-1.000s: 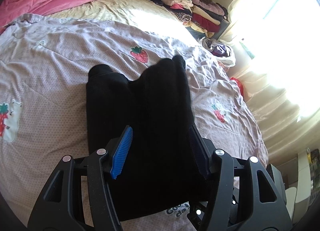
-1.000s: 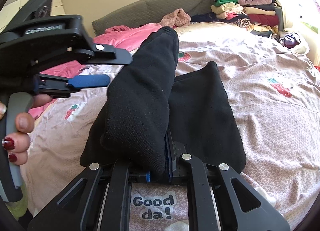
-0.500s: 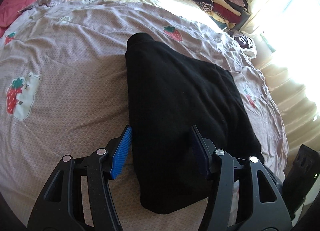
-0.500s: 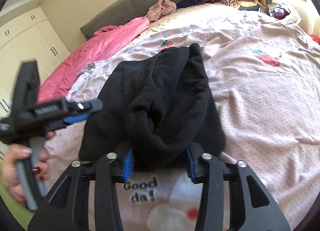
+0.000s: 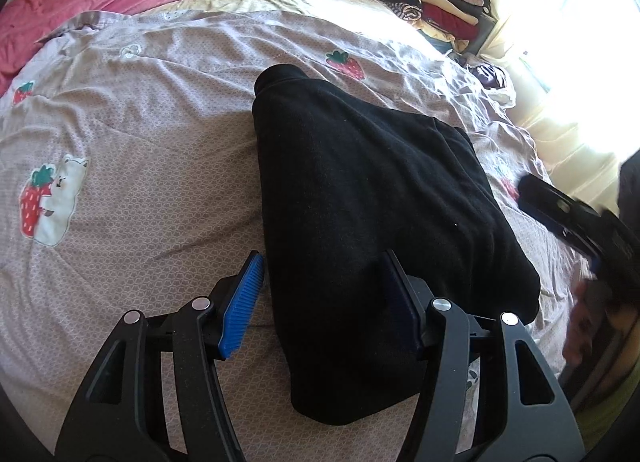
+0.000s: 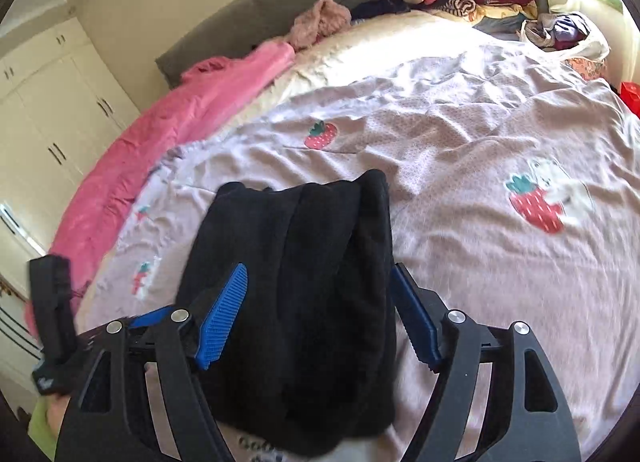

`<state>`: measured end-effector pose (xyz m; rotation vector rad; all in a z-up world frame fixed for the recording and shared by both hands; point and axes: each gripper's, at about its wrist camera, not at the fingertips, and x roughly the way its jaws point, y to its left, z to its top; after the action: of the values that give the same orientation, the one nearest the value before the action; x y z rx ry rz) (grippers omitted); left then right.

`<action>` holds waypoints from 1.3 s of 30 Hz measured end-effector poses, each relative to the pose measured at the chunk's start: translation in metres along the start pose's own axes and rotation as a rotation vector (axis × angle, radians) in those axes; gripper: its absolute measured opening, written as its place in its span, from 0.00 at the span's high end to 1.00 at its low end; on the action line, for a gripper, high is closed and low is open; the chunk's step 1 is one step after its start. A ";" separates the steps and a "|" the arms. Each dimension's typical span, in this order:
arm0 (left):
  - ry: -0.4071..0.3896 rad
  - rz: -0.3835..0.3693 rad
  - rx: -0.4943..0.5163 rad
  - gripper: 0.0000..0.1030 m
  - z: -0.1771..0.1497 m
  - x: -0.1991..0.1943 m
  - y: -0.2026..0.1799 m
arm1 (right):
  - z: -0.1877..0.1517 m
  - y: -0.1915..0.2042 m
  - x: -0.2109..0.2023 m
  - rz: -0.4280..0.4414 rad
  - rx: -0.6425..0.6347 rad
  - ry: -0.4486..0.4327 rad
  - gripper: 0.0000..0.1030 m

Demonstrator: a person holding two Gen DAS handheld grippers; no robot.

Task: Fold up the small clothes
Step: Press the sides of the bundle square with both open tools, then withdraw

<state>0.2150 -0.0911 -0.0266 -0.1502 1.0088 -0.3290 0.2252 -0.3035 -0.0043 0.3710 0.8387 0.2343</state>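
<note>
Right wrist: right tongs (image 6: 318, 318) have released the black garment (image 6: 304, 286).

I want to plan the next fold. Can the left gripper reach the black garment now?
Probably yes. The left gripper is open, with the black garment lying between its fingers and nothing covering it.

A bed (image 6: 460, 149) with a strawberry-print cover, a grey headboard (image 6: 272, 9), white wardrobe doors (image 6: 52, 101) to one side, bright sunlight through pale curtains (image 5: 560, 73)
</note>
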 end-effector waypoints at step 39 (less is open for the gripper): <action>-0.025 0.012 0.062 0.48 -0.011 -0.005 -0.018 | 0.018 0.002 0.049 -0.129 -0.147 0.036 0.81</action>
<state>0.1996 -0.1057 -0.0234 -0.0920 0.9732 -0.3459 0.2704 -0.2893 -0.0260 0.1749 0.8718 0.1819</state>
